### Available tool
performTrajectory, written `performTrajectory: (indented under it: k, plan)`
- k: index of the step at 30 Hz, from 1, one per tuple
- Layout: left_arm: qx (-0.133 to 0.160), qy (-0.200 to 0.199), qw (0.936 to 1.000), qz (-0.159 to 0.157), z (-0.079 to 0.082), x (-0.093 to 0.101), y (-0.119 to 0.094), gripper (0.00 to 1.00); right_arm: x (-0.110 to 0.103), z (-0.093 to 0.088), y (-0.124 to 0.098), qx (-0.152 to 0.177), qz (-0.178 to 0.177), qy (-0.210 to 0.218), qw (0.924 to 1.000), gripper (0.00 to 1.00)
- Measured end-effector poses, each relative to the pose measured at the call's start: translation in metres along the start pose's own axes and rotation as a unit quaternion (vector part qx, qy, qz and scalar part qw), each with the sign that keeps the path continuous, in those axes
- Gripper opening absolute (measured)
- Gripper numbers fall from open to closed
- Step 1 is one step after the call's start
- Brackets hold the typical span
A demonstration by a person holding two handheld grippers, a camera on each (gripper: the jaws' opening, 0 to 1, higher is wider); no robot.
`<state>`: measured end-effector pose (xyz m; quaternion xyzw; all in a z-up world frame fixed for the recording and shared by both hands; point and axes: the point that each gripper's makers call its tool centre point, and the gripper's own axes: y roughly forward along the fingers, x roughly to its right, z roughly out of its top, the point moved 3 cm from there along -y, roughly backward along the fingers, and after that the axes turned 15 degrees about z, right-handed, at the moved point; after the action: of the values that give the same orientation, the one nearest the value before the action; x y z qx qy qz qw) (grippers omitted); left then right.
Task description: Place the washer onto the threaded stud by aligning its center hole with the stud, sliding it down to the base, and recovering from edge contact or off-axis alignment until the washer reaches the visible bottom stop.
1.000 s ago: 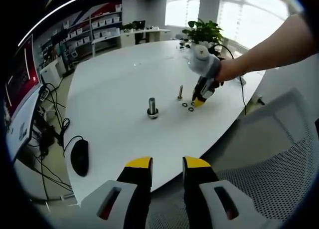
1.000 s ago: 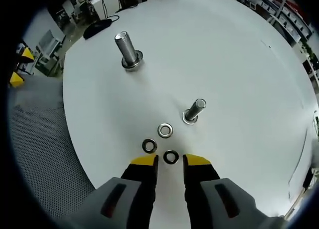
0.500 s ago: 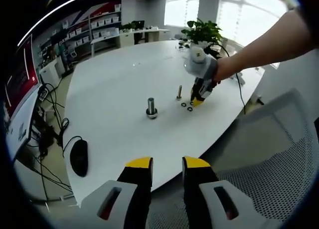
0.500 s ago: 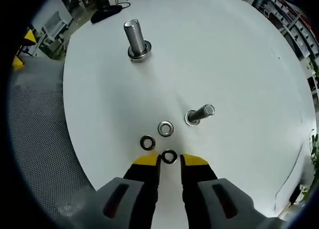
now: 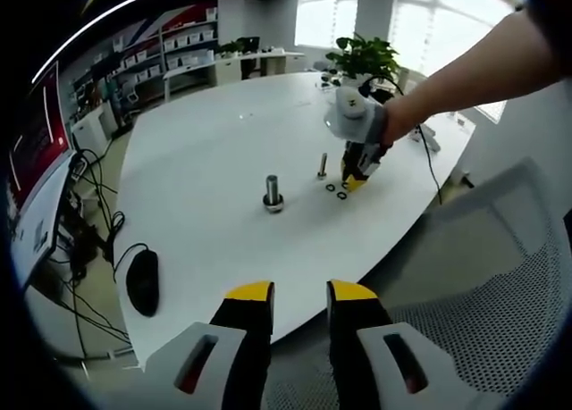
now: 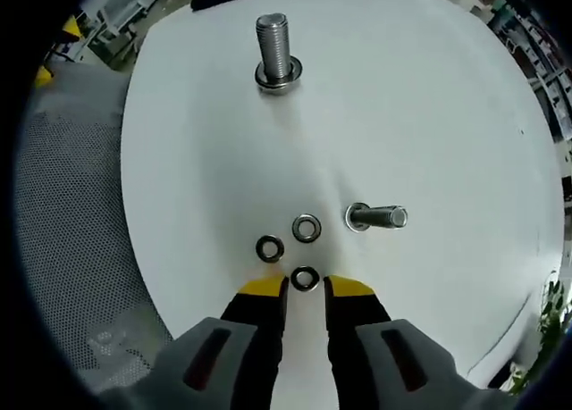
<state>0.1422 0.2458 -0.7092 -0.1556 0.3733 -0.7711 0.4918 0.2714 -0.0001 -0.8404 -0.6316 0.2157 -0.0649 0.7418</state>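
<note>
A wide white bench [image 6: 429,97] with a rounded edge carries the parts. In the right gripper view, the right gripper [image 6: 305,288] reaches down over the bench near its curved edge, its yellow-tipped jaws a narrow gap apart and holding nothing. One dark washer [image 6: 305,278] lies flat on the bench right at that gap, just between the two yellow tips. A second dark washer [image 6: 269,247] lies just beyond the left jaw tip, and a silver washer [image 6: 307,228] lies a little farther on, close to the other two. Just beside the silver washer stands the small threaded stud [image 6: 376,218], with no washer on its shank. Well apart from this group, farther in from the edge, stands a large threaded stud [image 6: 276,49] on a wide round base.

In the left gripper view, the left gripper [image 5: 298,291] hangs off the bench, over a mesh chair [image 5: 483,276], its jaws a narrow gap apart and empty. Across the bench, a person's arm [image 5: 465,71] holds the right gripper down beside the washers. A black computer mouse [image 5: 143,280] sits near the bench's nearer edge, and a potted plant [image 5: 365,57] stands at the far edge.
</note>
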Motion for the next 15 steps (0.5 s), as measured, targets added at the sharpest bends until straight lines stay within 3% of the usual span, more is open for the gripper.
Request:
performTrajectory:
  k: [15]
  plan:
    - [-0.002, 0.002, 1.0000, 0.001, -0.0004, 0.0002, 0.0003, 0.22, -0.0027, 0.0016, 0.0001, 0.005, -0.018, 0.019, 0.9996, 0.15]
